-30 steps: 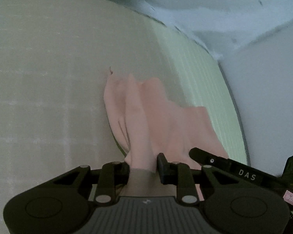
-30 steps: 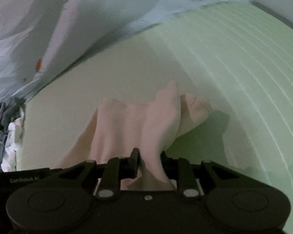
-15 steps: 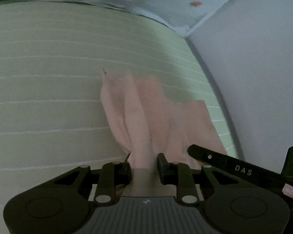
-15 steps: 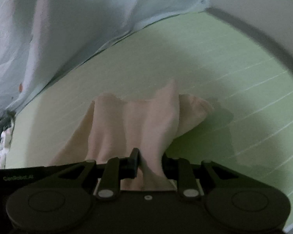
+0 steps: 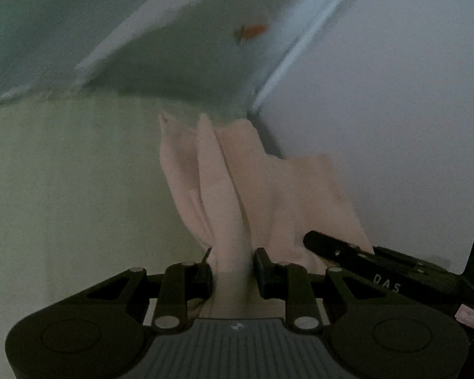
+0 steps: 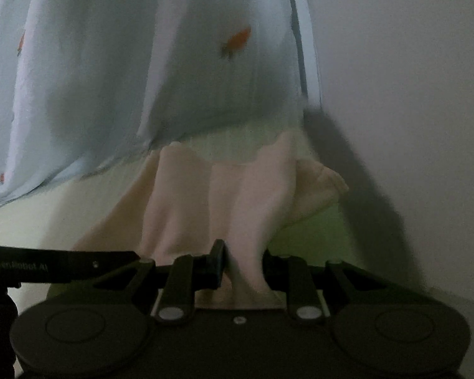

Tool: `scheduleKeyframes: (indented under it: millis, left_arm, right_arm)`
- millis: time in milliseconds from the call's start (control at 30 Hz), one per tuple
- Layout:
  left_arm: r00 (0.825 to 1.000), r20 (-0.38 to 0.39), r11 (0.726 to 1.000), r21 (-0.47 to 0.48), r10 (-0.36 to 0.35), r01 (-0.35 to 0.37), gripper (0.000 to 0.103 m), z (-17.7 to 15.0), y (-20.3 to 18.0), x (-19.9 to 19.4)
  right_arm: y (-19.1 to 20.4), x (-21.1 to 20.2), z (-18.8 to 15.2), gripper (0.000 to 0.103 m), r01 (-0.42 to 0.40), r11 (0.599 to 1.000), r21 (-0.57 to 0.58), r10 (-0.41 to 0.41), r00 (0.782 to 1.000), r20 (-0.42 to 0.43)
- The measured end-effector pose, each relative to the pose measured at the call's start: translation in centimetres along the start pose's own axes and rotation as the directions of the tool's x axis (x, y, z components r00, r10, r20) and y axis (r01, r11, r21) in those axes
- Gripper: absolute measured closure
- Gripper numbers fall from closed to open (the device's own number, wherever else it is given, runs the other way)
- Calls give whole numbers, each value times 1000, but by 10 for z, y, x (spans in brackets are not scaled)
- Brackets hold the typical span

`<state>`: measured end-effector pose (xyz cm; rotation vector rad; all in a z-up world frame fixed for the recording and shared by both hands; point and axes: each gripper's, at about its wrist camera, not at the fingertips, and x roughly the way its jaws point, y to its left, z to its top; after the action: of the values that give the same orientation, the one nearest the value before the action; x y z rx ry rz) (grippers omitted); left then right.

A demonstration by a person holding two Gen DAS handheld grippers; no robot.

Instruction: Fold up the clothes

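Pink soft cloth garment (image 5: 237, 189) is pinched in both tools and hangs down from them. The left tool (image 5: 232, 273) has its two black fingers pressed on a bunched edge of the cloth. The right tool (image 6: 243, 263) pinches another bunched bit of the same top edge. In the left view the tip of the right tool shows just beside the left one, so the two tools are near each other.

From the tools the cloth falls in long loose folds. Its lower end looks like it reaches the pale green bed surface (image 5: 63, 173), but I cannot tell if it really touches. Past the cloth hangs a light blue sheet with small orange marks (image 6: 142, 63). A plain white wall (image 6: 410, 94) is on the right side.

I think the folding has only just begun. The garment is held up and is wrinkly, with no neat fold in it yet. It needs to be laid flat on the bed, smoothed out, and then folded over. No folded clothes can be seen in these views.
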<state>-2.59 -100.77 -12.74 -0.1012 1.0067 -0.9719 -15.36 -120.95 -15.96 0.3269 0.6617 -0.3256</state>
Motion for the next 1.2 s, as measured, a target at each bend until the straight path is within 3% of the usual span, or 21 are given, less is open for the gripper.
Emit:
scheduleKeyframes:
  millis: [133, 233, 300, 433, 500, 533, 633, 733, 900, 1100, 1200]
  left_arm:
    - [998, 61, 999, -34, 18, -16, 76, 53, 2, 70]
    - [997, 51, 997, -42, 61, -59, 76, 71, 16, 112]
    - [995, 28, 995, -36, 96, -95, 68, 72, 29, 133]
    - [998, 47, 997, -54, 51, -49, 57, 64, 47, 133]
    - [997, 42, 997, -43, 72, -71, 45, 61, 47, 128]
    - [995, 41, 996, -28, 87, -85, 44, 61, 45, 124]
    - [991, 52, 992, 24, 124, -126, 43, 63, 34, 110]
    - [987, 95, 989, 63, 128, -134, 34, 60, 21, 78]
    - [976, 193, 984, 125, 102, -128, 14, 40, -3, -1]
    - [954, 290, 976, 178, 71, -127, 1, 0, -19, -101]
    - [947, 316, 962, 234, 60, -139, 0, -26, -22, -140]
  right_arm:
    - [-21, 55, 51, 81, 6, 994, -113, 0, 998, 60]
    - [-37, 100, 61, 77, 0, 996, -91, 4, 999, 39]
    - [-43, 129, 51, 71, 14, 998, -65, -15, 1000, -3]
    - [-46, 137, 40, 59, 60, 998, -10, -60, 998, 13]
    - [-47, 132, 39, 51, 75, 996, 47, -75, 997, 4]
    - [-46, 127, 39, 46, 92, 994, 60, -92, 996, 1]
    - [-33, 107, 41, 34, 159, 987, 29, -159, 987, -3]
    - [-14, 78, 39, 20, 188, 982, 5, -188, 982, 9]
    - [25, 8, 25, 11, 185, 982, 31, -187, 981, 50]
    - [76, -86, -6, 3, 186, 981, 60, -192, 975, 111]
    - [103, -127, -26, 1, 244, 967, 80, -254, 955, 152]
